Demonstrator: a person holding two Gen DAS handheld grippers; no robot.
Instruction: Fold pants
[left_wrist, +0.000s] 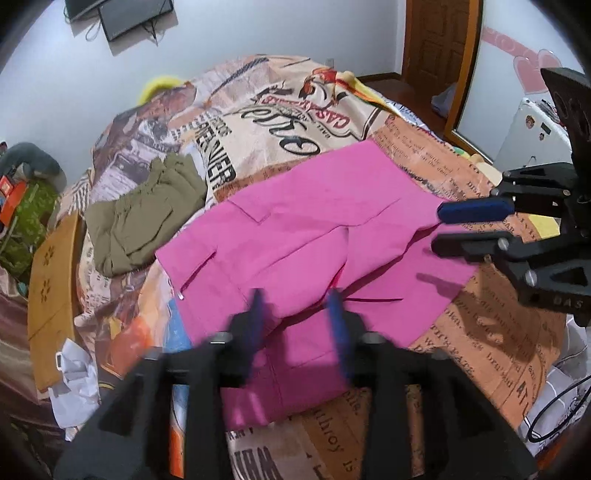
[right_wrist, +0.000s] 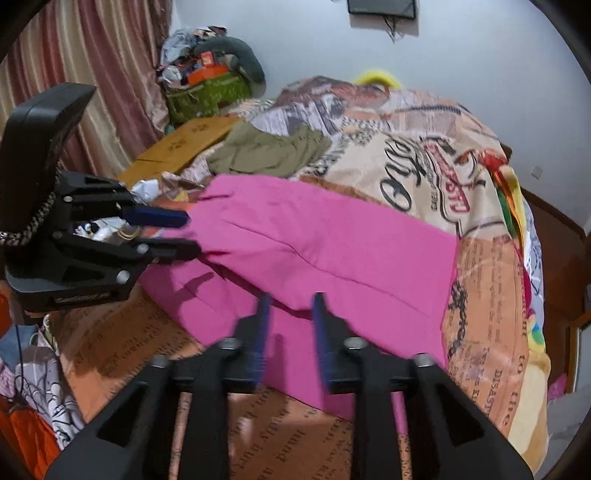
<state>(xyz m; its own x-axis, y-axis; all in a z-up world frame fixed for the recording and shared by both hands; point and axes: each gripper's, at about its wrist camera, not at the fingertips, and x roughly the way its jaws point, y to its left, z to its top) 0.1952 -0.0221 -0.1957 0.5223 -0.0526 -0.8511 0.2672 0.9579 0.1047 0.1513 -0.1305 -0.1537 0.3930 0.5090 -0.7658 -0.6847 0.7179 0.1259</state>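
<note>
The pink pants (left_wrist: 314, 229) lie folded flat on a bed with a printed bedspread (left_wrist: 280, 110). My left gripper (left_wrist: 296, 299) hovers over their near edge, open, with pink cloth showing in the gap and nothing pinched. In the left wrist view my right gripper (left_wrist: 437, 229) reaches in from the right at the pants' right edge, its fingers apart. The right wrist view shows the pants (right_wrist: 332, 251) from the other end, with my right gripper (right_wrist: 291, 301) open above the near fold. There the left gripper (right_wrist: 192, 234) stands open at the pants' left end, its tips by the cloth's edge.
An olive-green garment (left_wrist: 147, 210) lies crumpled behind the pants, seen also in the right wrist view (right_wrist: 269, 151). A cardboard sheet (left_wrist: 51, 295) rests at the bed's edge. A green bag with clutter (right_wrist: 207, 96) and a curtain (right_wrist: 74, 55) stand beyond. A wooden door (left_wrist: 436, 40) is at the back.
</note>
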